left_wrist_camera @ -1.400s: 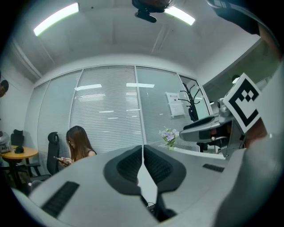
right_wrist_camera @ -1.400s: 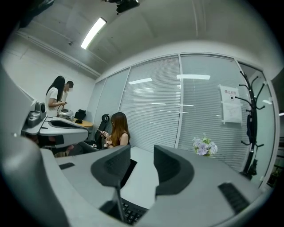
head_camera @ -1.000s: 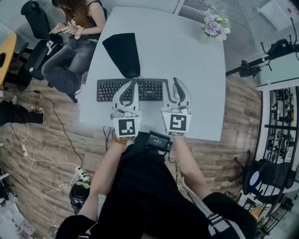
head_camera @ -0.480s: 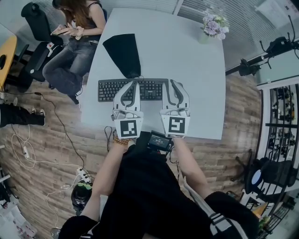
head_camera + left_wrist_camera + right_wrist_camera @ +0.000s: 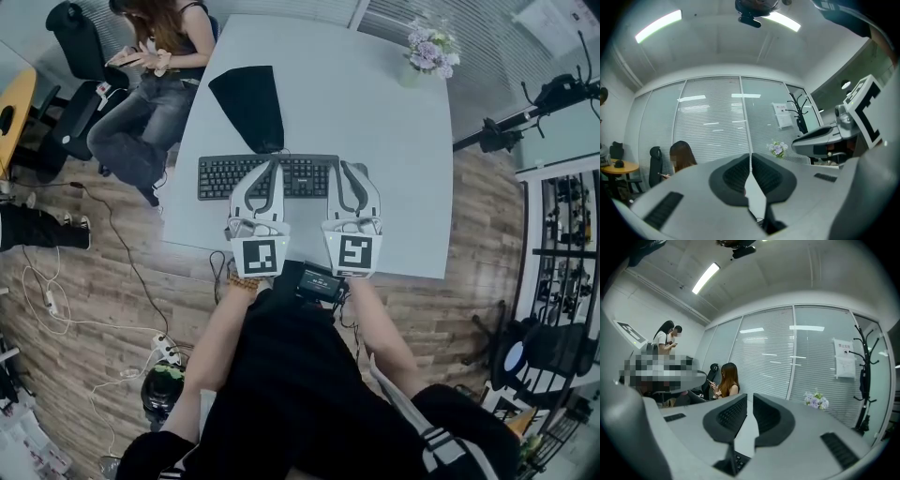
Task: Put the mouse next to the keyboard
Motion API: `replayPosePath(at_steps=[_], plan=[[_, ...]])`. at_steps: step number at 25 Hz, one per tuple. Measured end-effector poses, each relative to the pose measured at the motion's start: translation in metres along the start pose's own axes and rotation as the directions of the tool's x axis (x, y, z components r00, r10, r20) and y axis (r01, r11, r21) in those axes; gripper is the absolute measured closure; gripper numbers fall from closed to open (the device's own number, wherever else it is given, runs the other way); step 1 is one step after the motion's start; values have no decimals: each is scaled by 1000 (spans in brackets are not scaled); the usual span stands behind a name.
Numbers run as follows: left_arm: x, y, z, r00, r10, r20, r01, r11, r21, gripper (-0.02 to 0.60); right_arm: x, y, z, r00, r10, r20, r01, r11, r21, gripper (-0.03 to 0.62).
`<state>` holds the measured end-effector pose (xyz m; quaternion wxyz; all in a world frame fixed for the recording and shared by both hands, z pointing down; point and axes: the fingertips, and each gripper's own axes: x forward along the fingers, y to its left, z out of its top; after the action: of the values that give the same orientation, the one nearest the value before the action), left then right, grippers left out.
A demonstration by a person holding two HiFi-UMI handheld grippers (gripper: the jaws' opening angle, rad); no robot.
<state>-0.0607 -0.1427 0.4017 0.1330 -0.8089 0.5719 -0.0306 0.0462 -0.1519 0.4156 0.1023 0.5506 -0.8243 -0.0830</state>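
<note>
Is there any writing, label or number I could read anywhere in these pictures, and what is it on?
Nothing here can be read.
The paper sheet on the glass wall: print too small to read.
The keyboard: key legends too small to read.
The small screen: too blurred to read.
The square markers: black-and-white patterns, not words.

your left tool (image 5: 751, 161) has its jaws pressed together; flowers (image 5: 777, 148) and a seated person (image 5: 680, 157) sit beyond it

Bright, even light from the ceiling strips (image 5: 658, 26) on my feed, heavy fisheye bending, dark corners, close-up stuff soft.
</note>
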Motion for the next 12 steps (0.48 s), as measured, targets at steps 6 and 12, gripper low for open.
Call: replayPosePath(at_steps=[6,12], plan=[[-3,0,1,1000,-4,5,4,1000,2,569,-3,3,1,1000,-3,7,3,1000,-8,574],[-3,-3,1,1000,-14,-2,14,1000,-1,569,-5,4,-1,1000,-3,4,3,1000,-16,583]])
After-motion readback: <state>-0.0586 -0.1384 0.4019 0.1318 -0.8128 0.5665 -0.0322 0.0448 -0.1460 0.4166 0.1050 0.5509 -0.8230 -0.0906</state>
